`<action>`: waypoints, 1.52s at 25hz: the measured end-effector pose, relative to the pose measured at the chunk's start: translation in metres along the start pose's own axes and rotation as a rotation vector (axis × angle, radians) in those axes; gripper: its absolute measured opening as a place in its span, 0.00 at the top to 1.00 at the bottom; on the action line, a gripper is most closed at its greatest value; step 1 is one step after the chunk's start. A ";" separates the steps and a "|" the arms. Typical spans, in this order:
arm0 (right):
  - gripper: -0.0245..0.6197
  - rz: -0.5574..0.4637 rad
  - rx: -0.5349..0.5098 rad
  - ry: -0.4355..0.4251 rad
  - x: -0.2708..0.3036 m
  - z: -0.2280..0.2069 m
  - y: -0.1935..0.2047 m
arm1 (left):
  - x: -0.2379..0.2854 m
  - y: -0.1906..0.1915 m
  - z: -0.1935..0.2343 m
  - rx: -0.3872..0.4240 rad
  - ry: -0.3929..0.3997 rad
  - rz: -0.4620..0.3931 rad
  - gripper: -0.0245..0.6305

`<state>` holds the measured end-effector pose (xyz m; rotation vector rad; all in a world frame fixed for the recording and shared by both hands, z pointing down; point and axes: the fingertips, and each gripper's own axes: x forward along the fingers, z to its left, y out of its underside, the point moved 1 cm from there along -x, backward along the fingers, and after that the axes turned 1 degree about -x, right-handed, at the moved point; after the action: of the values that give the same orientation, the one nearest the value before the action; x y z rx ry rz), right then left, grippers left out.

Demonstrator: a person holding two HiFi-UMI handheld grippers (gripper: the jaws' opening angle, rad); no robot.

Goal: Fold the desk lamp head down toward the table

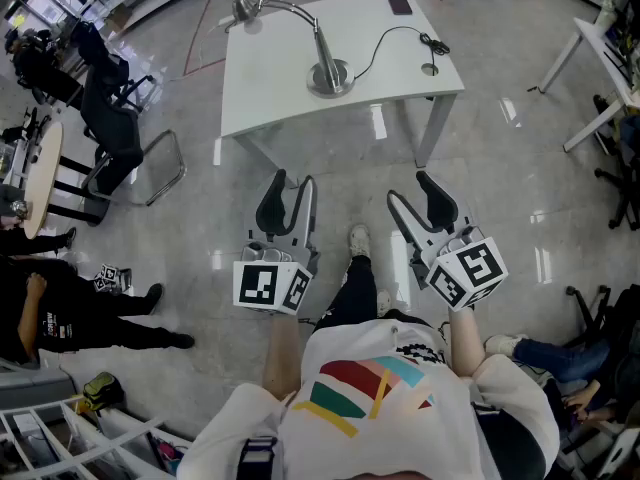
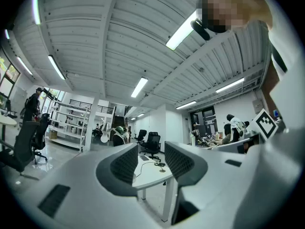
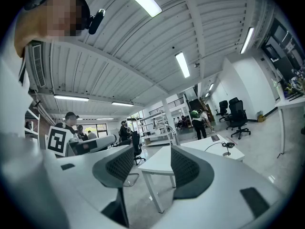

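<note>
well beyond fingers (image 1: 272, 208) — desk lamp (image 1: 329, 74) on table (image 1: 270, 83); left gripper (image 1: 292, 190), right gripper (image 1: 412, 193) released, empty.

A black office chair (image 1: 112, 133) stands on the glossy grey floor (image 1: 500, 178) at upper left. A person in black (image 1: 60, 313) sits at the left edge. A dark phone (image 1: 399, 3) lies near top centre, and a white desk (image 1: 600, 63) stands at upper right.

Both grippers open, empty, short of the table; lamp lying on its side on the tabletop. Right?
One error: the lamp is not on its side. It stands on its round base on the table, neck arching over; the head view shows it. The rest holds: left gripper and right gripper open, empty, short of the table.
</note>
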<state>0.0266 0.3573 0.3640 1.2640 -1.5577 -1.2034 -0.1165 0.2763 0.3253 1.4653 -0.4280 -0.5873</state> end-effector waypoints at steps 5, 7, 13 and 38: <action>0.61 0.015 -0.034 -0.031 0.056 -0.023 0.001 | 0.056 0.010 0.039 -0.023 0.006 -0.029 0.66; 0.61 0.024 -0.078 -0.051 0.087 -0.035 -0.003 | 0.088 0.013 0.061 -0.024 0.011 -0.039 0.66; 0.61 0.049 -0.153 -0.058 0.216 -0.090 -0.044 | 0.207 -0.010 0.135 0.007 0.066 -0.080 0.60; 0.61 0.215 -0.347 -0.518 0.487 -0.136 -0.098 | 0.345 -0.050 0.281 0.157 -0.109 -0.089 0.58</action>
<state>0.0815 -0.1511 0.3058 0.5674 -1.6875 -1.6537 -0.0194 -0.1568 0.2679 1.6130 -0.5049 -0.7201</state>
